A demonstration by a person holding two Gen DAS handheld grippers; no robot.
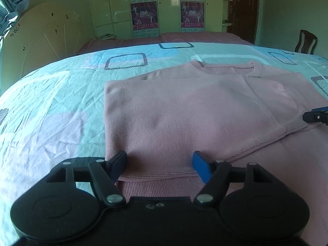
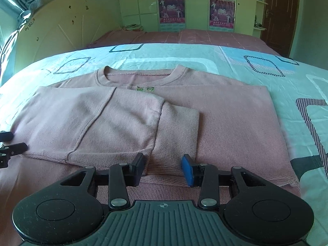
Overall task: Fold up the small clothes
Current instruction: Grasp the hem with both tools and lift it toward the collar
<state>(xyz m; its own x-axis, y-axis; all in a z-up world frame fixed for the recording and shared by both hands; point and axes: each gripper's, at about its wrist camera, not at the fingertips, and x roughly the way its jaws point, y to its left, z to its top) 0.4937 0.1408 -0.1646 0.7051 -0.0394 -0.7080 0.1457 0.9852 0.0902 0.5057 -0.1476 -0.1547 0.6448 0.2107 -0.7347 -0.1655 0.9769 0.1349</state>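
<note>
Sweater [image 2: 235, 123] spread flat on the bedsheet [image 1: 51, 102], neckline [image 2: 141, 73] at the far side, hem nearest the cameras. Both sides folded in over the middle, the sleeve [image 2: 127, 127] lying on top — cuff [image 2: 176, 135] just ahead of the right gripper [image 2: 162, 168]. Left gripper [image 1: 160, 164] over the near-left corner of the folded cloth, its fingers set apart. Beyond the sheet, more bed; behind that, the wardrobe [image 1: 147, 8], with the door [image 1: 244, 8] to its right.

Each claw, the left claw [image 1: 160, 164] and the right claw [image 2: 163, 169], was matte black with round pivot discs, silver screws and one blue pad; the right's base was ribbed.
</note>
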